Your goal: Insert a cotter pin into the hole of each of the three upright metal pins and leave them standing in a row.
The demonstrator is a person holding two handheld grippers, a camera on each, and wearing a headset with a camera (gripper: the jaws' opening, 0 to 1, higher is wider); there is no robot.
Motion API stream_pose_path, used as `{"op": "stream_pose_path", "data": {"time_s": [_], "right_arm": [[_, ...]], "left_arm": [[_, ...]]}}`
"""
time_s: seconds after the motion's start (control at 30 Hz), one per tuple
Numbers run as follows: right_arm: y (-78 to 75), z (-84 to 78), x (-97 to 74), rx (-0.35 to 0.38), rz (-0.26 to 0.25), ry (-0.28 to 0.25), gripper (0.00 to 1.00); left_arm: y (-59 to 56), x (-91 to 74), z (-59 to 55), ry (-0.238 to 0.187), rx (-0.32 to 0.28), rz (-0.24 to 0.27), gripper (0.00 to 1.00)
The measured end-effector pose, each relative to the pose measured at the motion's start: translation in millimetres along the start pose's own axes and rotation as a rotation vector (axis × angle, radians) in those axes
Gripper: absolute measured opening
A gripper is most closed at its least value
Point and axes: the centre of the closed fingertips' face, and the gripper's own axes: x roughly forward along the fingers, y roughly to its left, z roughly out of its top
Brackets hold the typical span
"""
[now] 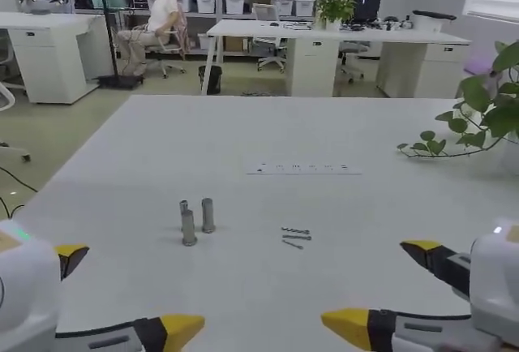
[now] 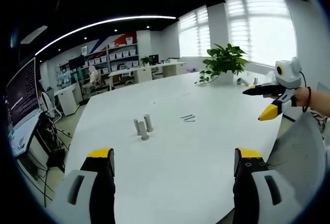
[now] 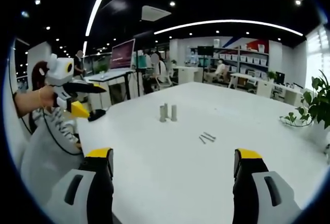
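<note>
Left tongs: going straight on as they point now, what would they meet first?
Likely the bare table, between the metal pins and the cotter pins; depth is unclear.

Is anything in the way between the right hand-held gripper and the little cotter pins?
Nothing visible. Bare white tabletop lies between the open, yellow-tipped right hand-held gripper and the three thin grey metal cotter pins. The upright grey metal pins stand apart, to their left.
</note>
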Motion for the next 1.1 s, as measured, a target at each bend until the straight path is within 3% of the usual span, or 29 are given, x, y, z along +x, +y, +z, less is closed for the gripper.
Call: {"op": "stream_pose_path", "data": {"time_s": [0.23,0.57,0.73,0.93,1.1], "right_arm": [[0.4,-1.5,1.7,0.005,0.004,0.016,0.93],[-0.1,-5.1,1.8,0.022,0.008,0.027,0.86],[-0.3,-9.9,2.9,0.041,0.009,0.043,0.84],[-1.5,-11.8,4.3,0.055,0.008,0.048,0.81],[-4.8,-13.8,6.0,0.065,0.001,0.056,0.81]], "left_arm": [[13.0,6.5,4.7,-0.022,-0.03,-0.003,0.81],[56.2,30.8,21.6,-0.023,0.017,0.042,0.61],[71.9,45.7,26.3,-0.035,0.025,0.05,0.52],[88.3,67.1,24.8,-0.028,0.023,0.054,0.45],[103.2,85.5,21.7,-0.03,-0.014,0.059,0.4]]}}
